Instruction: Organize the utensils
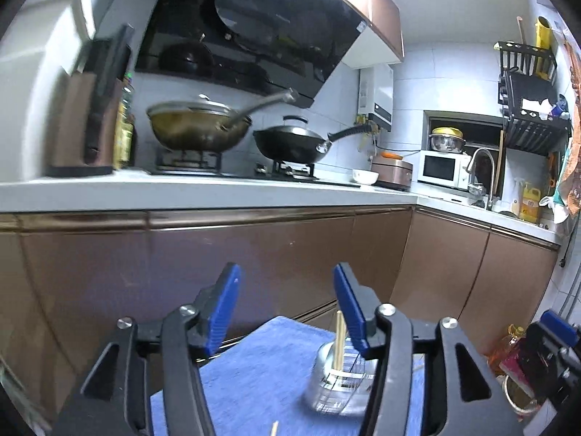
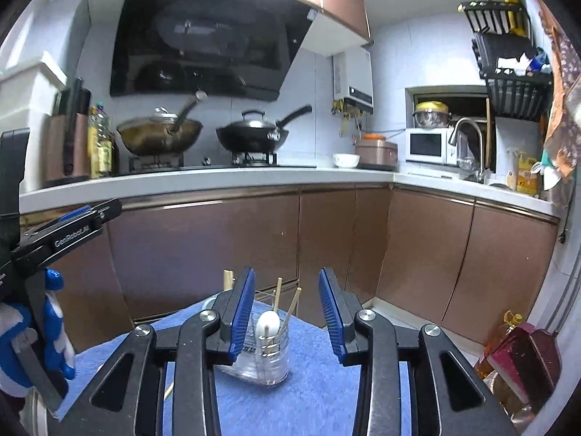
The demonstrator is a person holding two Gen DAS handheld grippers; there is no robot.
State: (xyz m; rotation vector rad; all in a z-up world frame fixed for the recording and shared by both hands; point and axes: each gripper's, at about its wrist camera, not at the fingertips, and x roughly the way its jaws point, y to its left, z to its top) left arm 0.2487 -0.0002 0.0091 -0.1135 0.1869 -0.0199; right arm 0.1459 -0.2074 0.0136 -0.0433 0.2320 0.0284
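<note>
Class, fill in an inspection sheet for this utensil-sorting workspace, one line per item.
Surface: blue towel covers the work table.
Job's things: clear jar upright, holding chopsticks and a white spoon; a loose stick lies on the towel.
Clutter: nothing seen.
Grippers: left gripper and right gripper, jaws open, empty.
Cables: nothing seen.
Surroundings: counter, two woks, microwave, sink tap.

Bright, cool overhead light blown out at top centre above the range hood [image 1: 250, 25], glossy reflections on its black glass, motion blur over the left wrist view, heavy fisheye bending and dark corner vignette.
</note>
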